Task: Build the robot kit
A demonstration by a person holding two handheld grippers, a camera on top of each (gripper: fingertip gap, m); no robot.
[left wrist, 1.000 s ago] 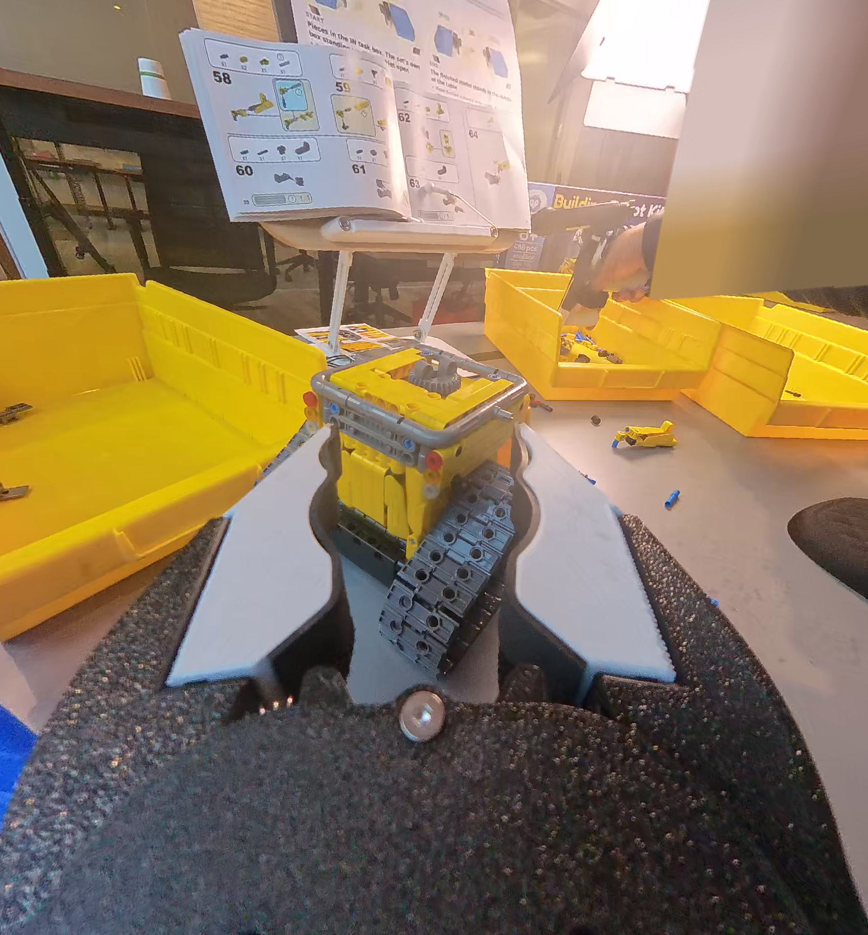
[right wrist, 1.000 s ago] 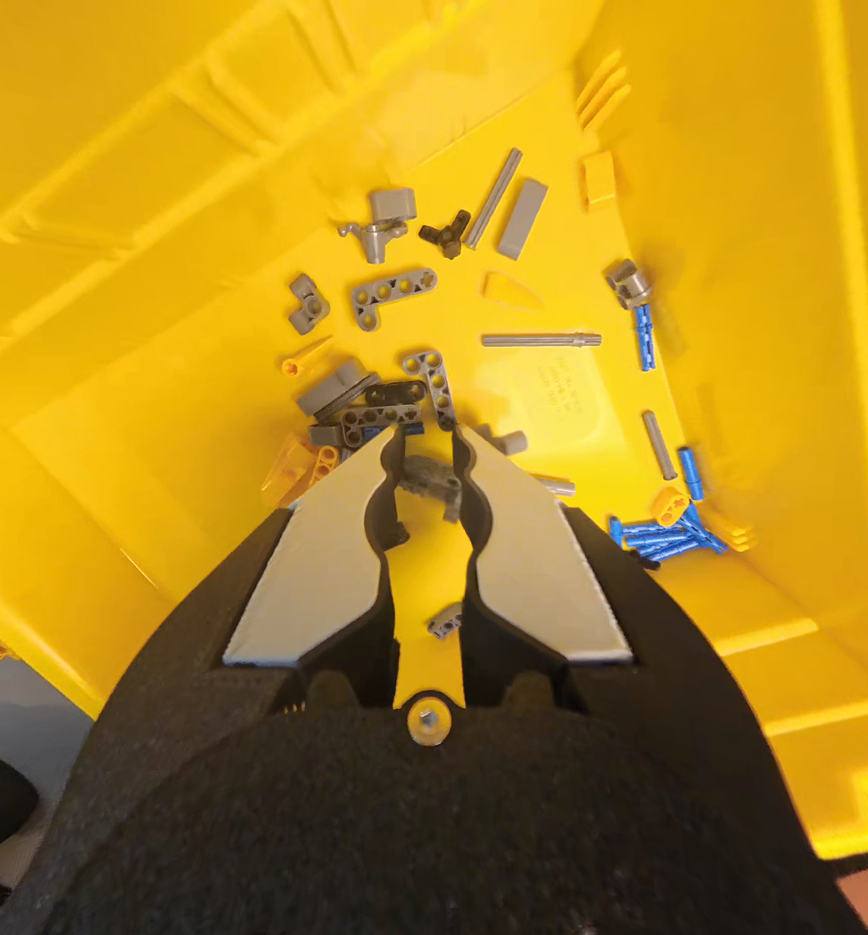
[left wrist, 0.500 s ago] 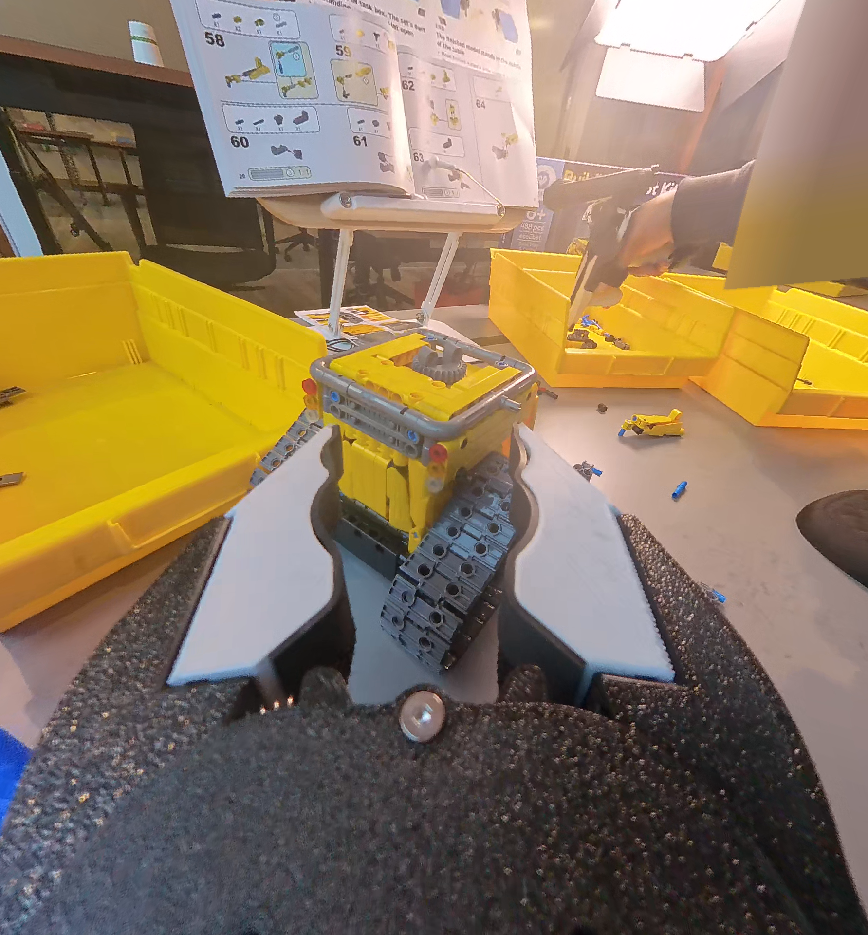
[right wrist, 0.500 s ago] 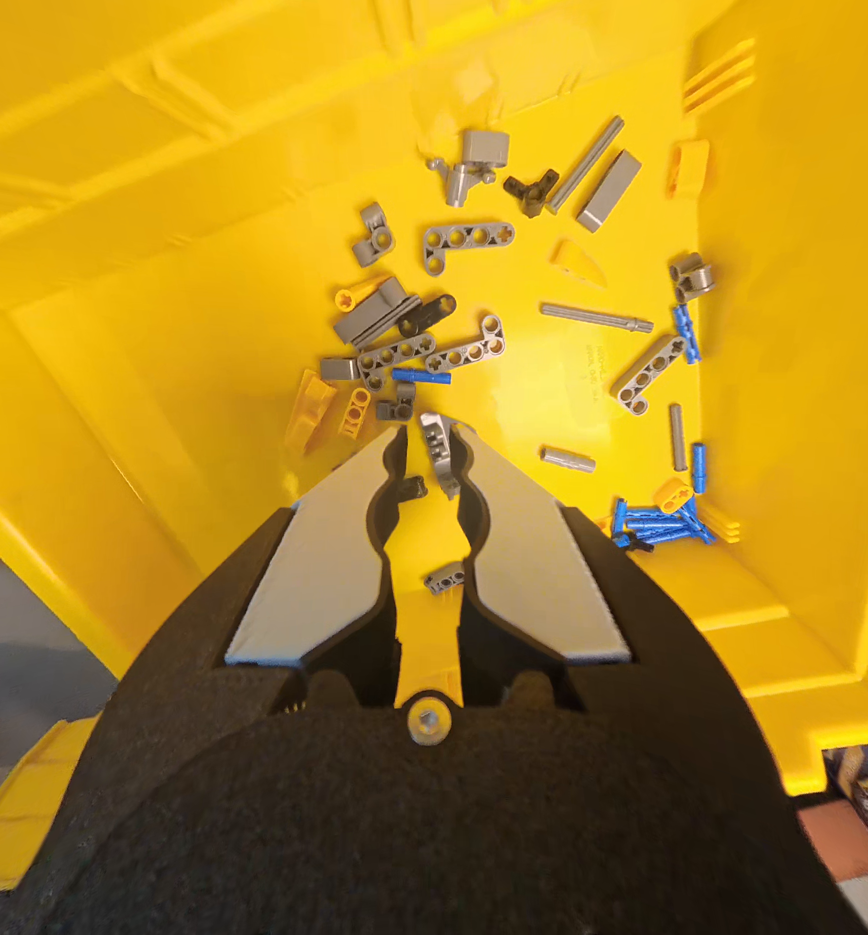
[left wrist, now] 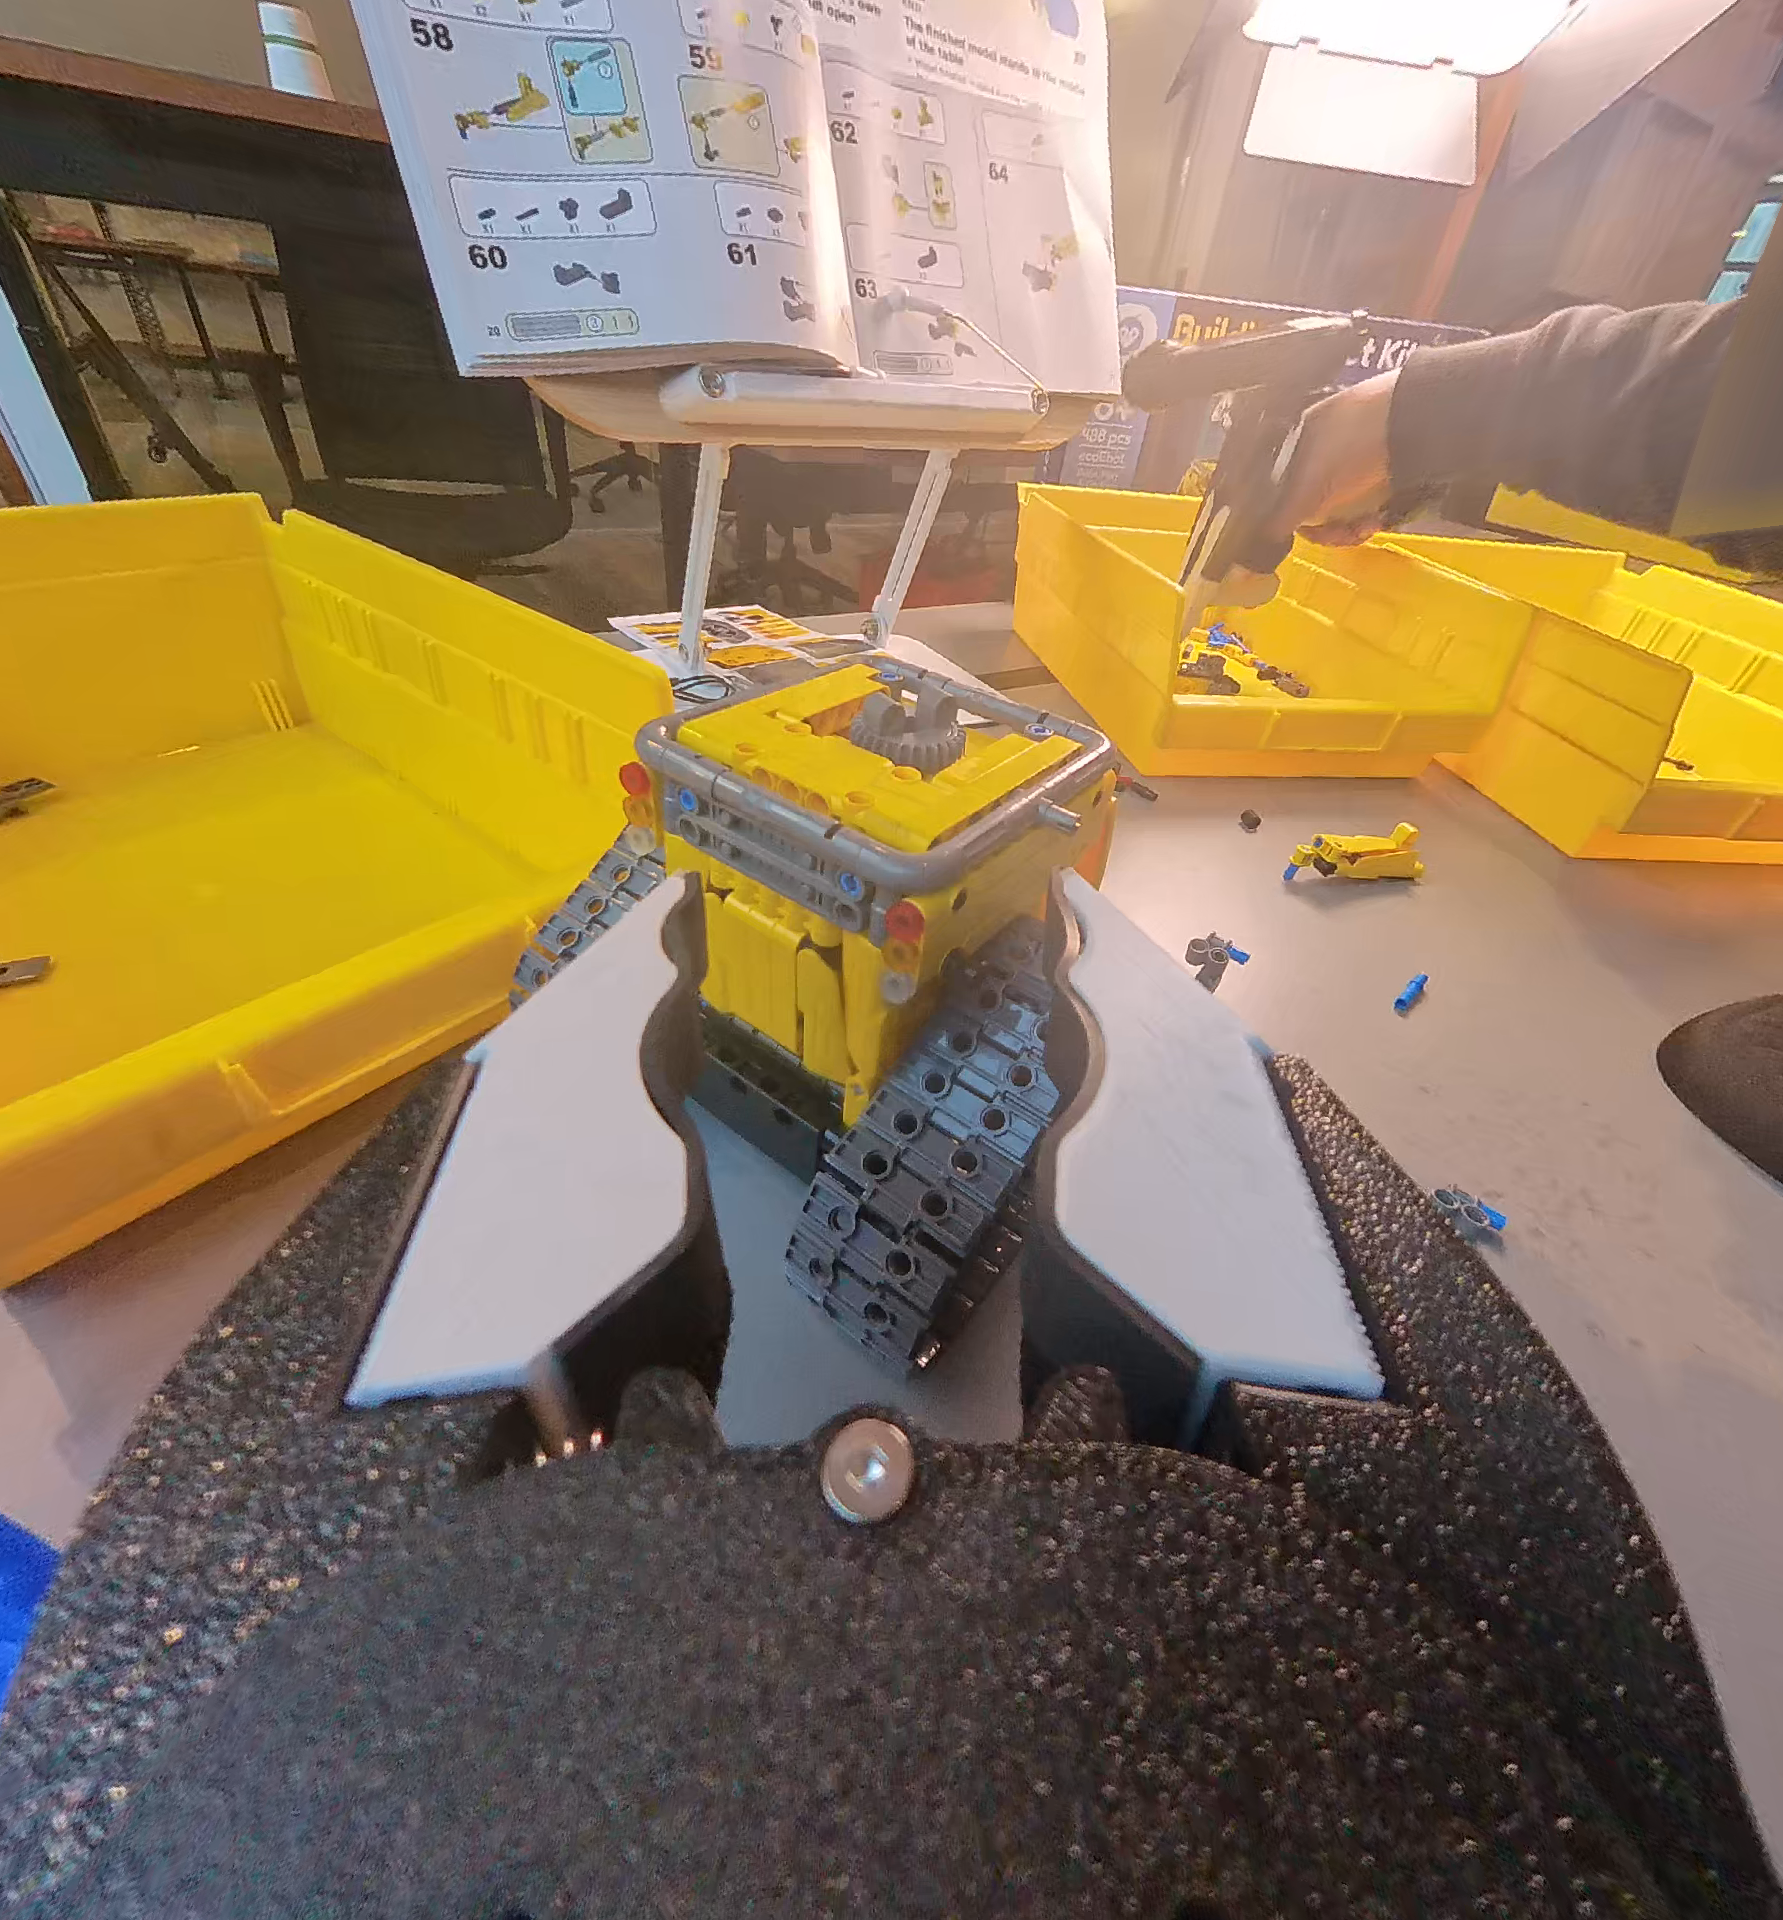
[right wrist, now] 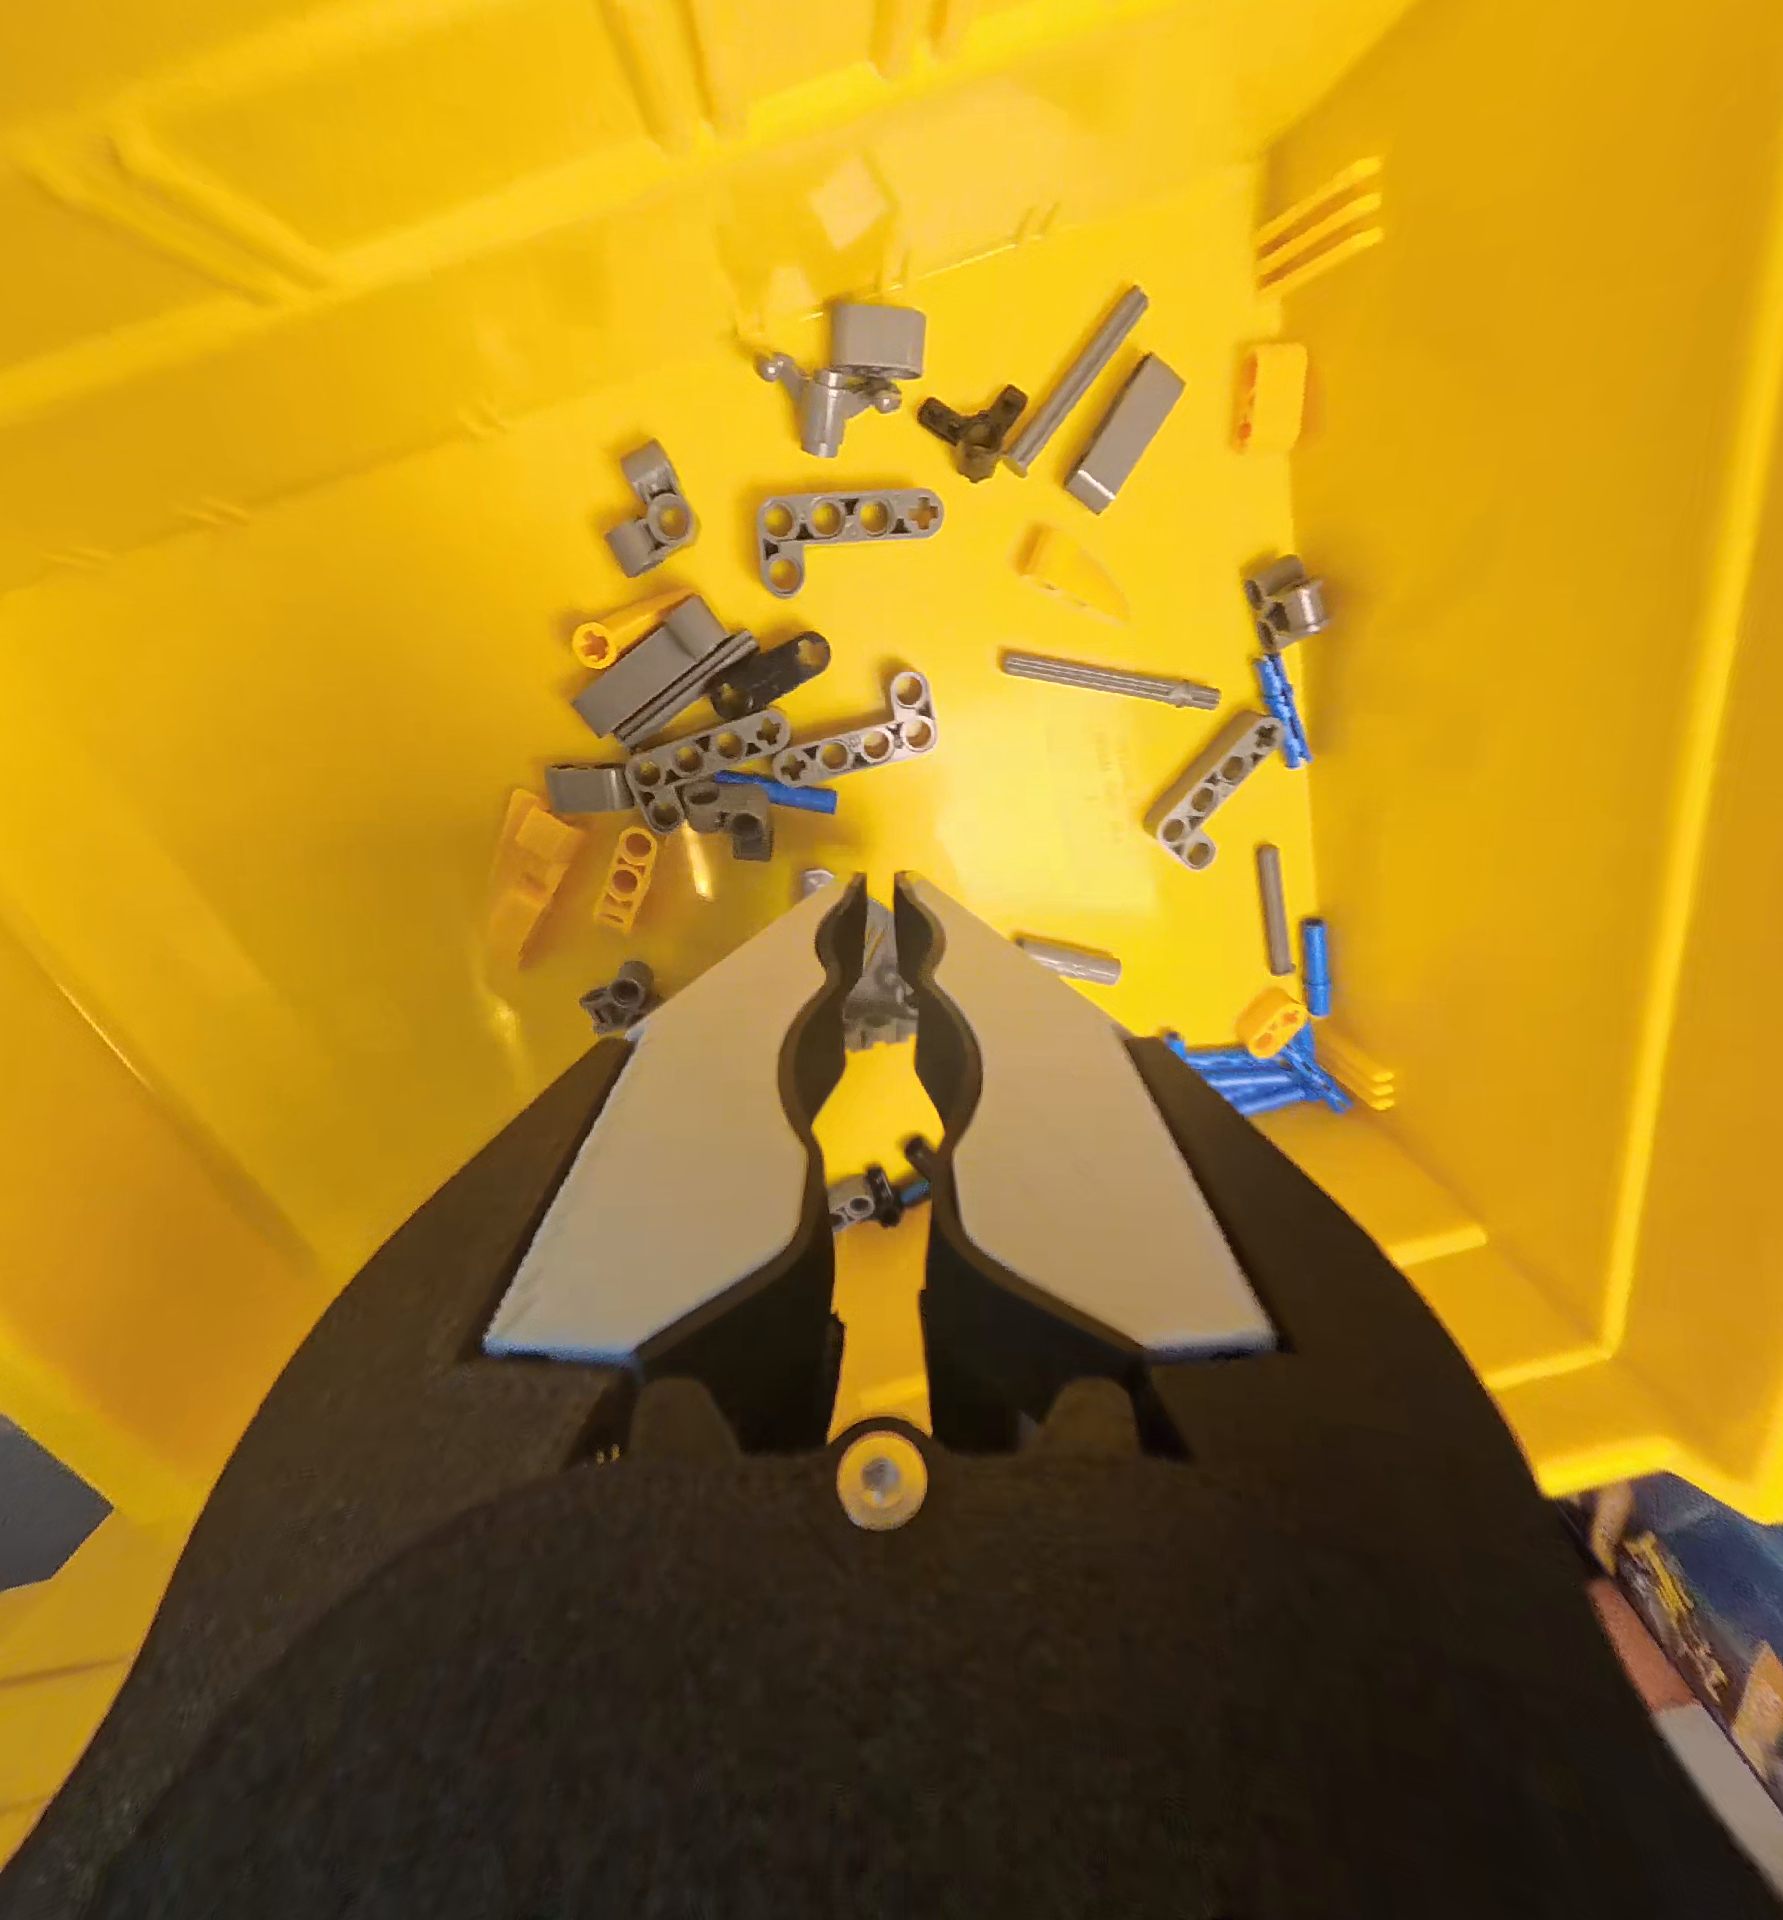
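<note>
Over the yellow parts bin (right wrist: 1489, 727), the right gripper (right wrist: 879, 883) pinches a small grey piece (right wrist: 879, 992) above the loose parts.
On the table (left wrist: 1489, 1091), the left gripper (left wrist: 871, 894) is clamped round the yellow tracked model (left wrist: 866, 883), fingers (left wrist: 554, 1164) touching both its sides, the instruction booklet (left wrist: 658, 166) propped behind. My read: squeeze the piece firmly, since only the tips grip it, and brace the model level.
</note>
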